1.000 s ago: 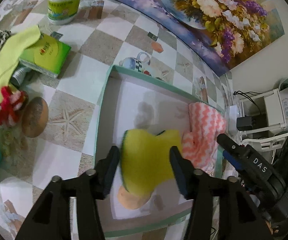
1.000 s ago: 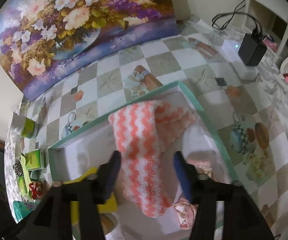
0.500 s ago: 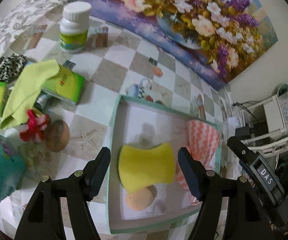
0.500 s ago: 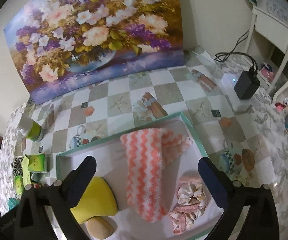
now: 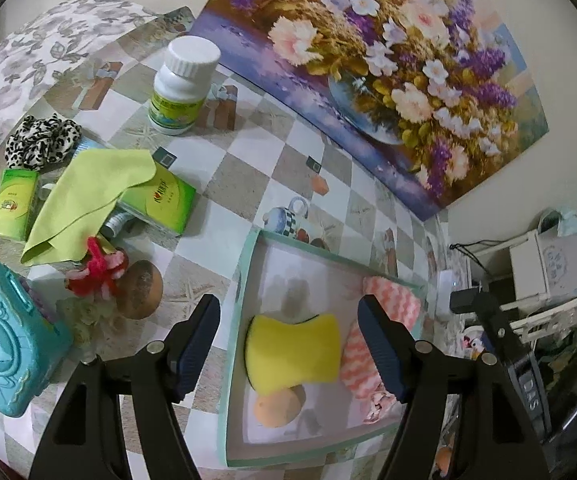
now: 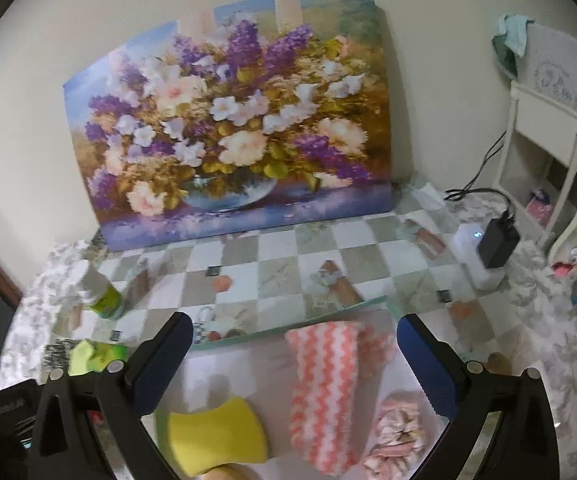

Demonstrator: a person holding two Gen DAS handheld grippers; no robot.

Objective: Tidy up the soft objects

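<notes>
Both grippers are hanging over the green-rimmed tray (image 5: 244, 292), jaws spread and gripping nothing. The left gripper (image 5: 288, 344) is framing the yellow sponge (image 5: 294, 354), lying low in the frame's centre. The right gripper (image 6: 294, 364), whose jaws have just been opening, is framing the striped coral cloth (image 6: 322, 384) beside it.

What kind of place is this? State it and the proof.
Probably a home, not a workshop: a tiled-pattern tablecloth, a flower painting leaning against the wall, and a white shelf unit with a charger plugged in beside it.
</notes>
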